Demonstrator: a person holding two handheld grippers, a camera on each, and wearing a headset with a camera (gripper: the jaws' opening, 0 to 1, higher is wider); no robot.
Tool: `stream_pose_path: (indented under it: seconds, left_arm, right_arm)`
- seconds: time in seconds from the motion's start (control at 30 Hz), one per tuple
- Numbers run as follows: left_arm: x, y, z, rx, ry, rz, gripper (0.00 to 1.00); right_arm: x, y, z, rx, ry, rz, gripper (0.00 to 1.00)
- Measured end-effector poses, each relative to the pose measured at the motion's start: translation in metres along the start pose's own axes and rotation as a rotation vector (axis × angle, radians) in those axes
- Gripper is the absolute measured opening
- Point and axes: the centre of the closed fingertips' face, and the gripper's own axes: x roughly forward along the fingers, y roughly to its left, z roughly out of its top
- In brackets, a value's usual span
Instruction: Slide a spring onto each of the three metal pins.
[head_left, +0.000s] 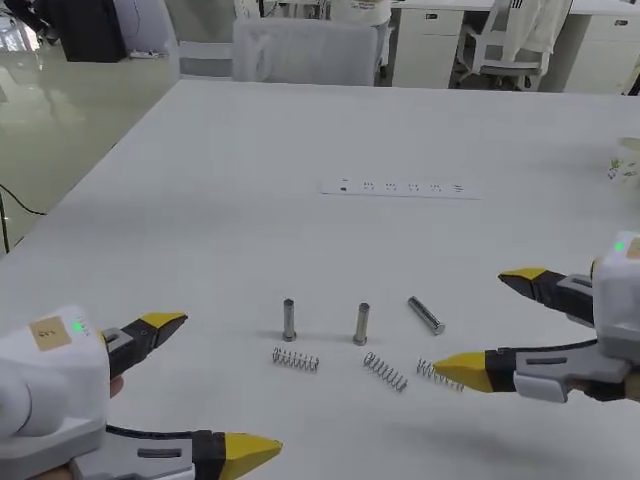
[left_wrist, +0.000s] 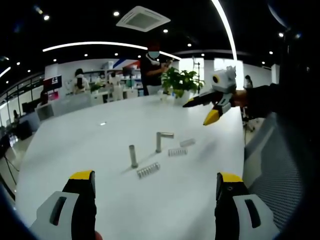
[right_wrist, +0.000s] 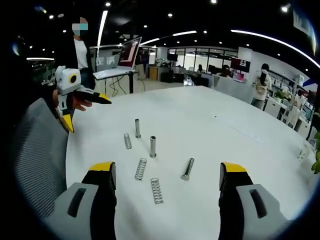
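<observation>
Three metal pins are on the white table (head_left: 300, 150). Two stand upright: the left pin (head_left: 289, 319) (left_wrist: 133, 156) (right_wrist: 137, 128) and the middle pin (head_left: 361, 324) (left_wrist: 158, 142) (right_wrist: 153, 146). The third pin (head_left: 426, 315) (left_wrist: 167, 135) (right_wrist: 188, 169) lies on its side. Three springs lie loose in front of them: one (head_left: 295, 360) (left_wrist: 148, 170) (right_wrist: 127, 141), a second (head_left: 385, 371) (left_wrist: 177, 151) (right_wrist: 140, 168) and a third (head_left: 439, 375) (left_wrist: 187, 142) (right_wrist: 156, 190). My left gripper (head_left: 205, 385) (left_wrist: 155, 187) is open at the near left. My right gripper (head_left: 495, 325) (right_wrist: 167, 177) is open at the right, close to the third spring.
A white power strip (head_left: 400, 188) lies further back on the table. Office chairs (head_left: 500, 40) and desks stand beyond the far edge. People stand in the background. A potted plant (left_wrist: 182, 82) sits past the table.
</observation>
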Motion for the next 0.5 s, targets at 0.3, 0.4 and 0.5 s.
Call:
stream_pose_path:
  seconds: [0.3, 0.4, 0.5]
  left_arm:
    - [0.0, 0.0, 0.001, 0.0, -0.003, 0.006, 0.98]
    - [-0.001, 0.0, 0.001, -0.002, -0.003, 0.008, 0.98]
    - [-0.001, 0.001, 0.001, -0.003, -0.003, 0.009, 0.98]
  right_arm:
    - [0.02, -0.024, 0.006, 0.017, 0.037, -0.01, 0.8]
    - [0.028, -0.03, 0.004, 0.018, 0.059, -0.016, 0.78]
    - [0.034, -0.036, 0.002, 0.026, 0.079, -0.024, 0.75]
